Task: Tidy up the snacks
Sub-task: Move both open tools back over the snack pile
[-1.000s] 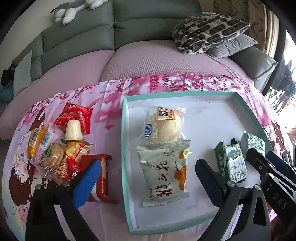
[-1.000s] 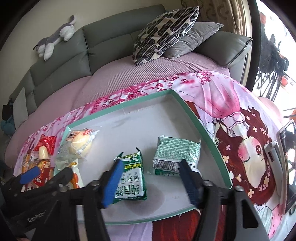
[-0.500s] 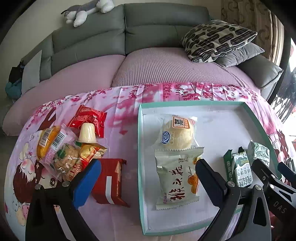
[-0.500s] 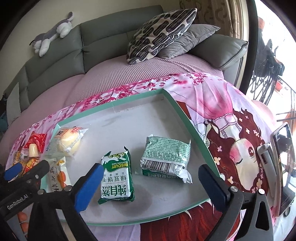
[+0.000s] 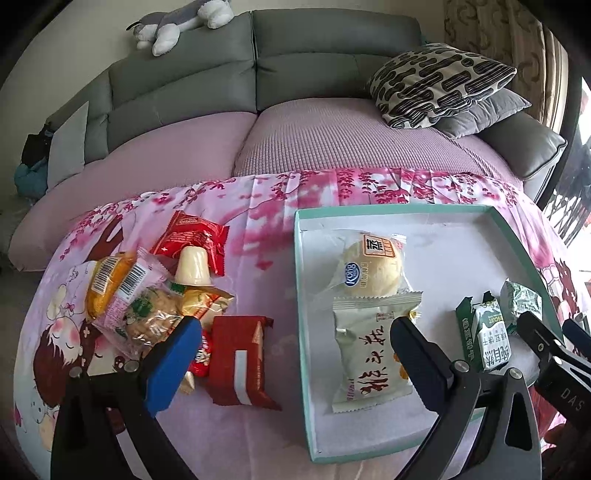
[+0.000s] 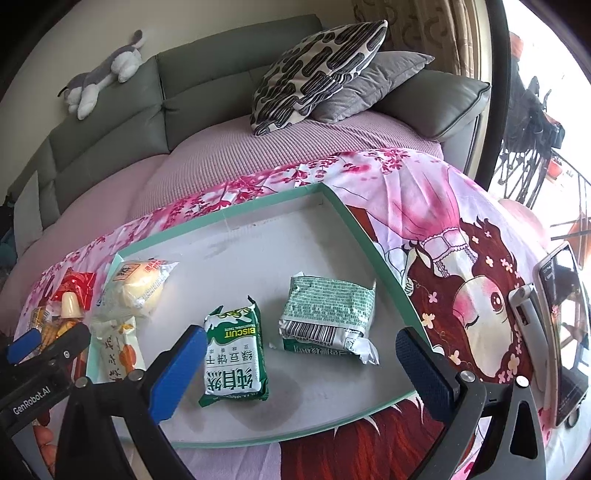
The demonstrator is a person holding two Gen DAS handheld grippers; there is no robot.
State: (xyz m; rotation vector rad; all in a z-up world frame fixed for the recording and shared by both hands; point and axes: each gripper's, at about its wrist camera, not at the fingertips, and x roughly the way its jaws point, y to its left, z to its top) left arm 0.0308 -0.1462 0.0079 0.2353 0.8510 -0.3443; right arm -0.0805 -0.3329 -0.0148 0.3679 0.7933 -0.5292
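A teal-rimmed white tray (image 5: 301,314) (image 6: 369,251) lies on the pink printed cloth. It holds a wrapped bun (image 5: 369,269), a pale green packet (image 5: 373,354), a green biscuit packet (image 6: 234,354) and a green barcoded packet (image 6: 327,314). To the left of the tray sits a pile of snacks: a dark red packet (image 5: 240,362), a jelly cup (image 5: 192,266), a cookie bag (image 5: 155,321) and a bright red packet (image 5: 192,236). My left gripper (image 5: 295,354) is open above the tray's left rim. Wide open and holding nothing, my right gripper (image 6: 301,369) hovers over the two green packets.
A grey sofa (image 5: 295,74) with patterned cushions (image 6: 317,70) and a plush toy (image 5: 181,22) stands behind the table. On the cloth to the right of the tray stands a phone on a stand (image 6: 561,332).
My right gripper's jaws have spread wide apart and the barcoded green packet now lies free in the tray. The left gripper has barely moved.
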